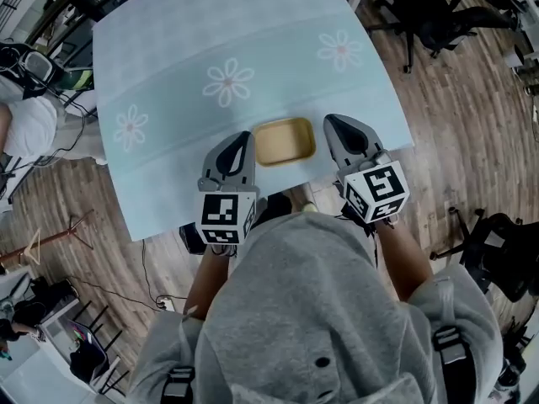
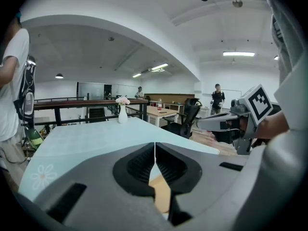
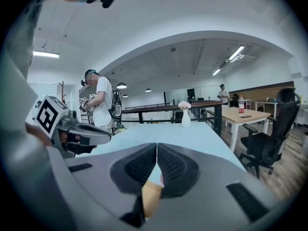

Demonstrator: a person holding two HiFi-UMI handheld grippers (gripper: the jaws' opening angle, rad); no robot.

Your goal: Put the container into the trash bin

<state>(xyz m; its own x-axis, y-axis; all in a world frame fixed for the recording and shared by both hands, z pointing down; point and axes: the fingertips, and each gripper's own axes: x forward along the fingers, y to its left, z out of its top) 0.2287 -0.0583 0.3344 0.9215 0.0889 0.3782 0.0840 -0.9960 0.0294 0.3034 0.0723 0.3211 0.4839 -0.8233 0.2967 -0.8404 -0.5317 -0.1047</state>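
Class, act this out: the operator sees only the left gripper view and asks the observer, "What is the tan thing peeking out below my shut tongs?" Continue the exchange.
Observer: The head view shows the container, a shallow tan tray that looks empty, on the table near its front edge.
Operator: Where is it relative to both tongs?
Observer: Between them: left tongs by its left side, right tongs by its right side.
Operator: Are the right tongs open?
Observer: No; the right gripper view shows their jaws together, nothing between.
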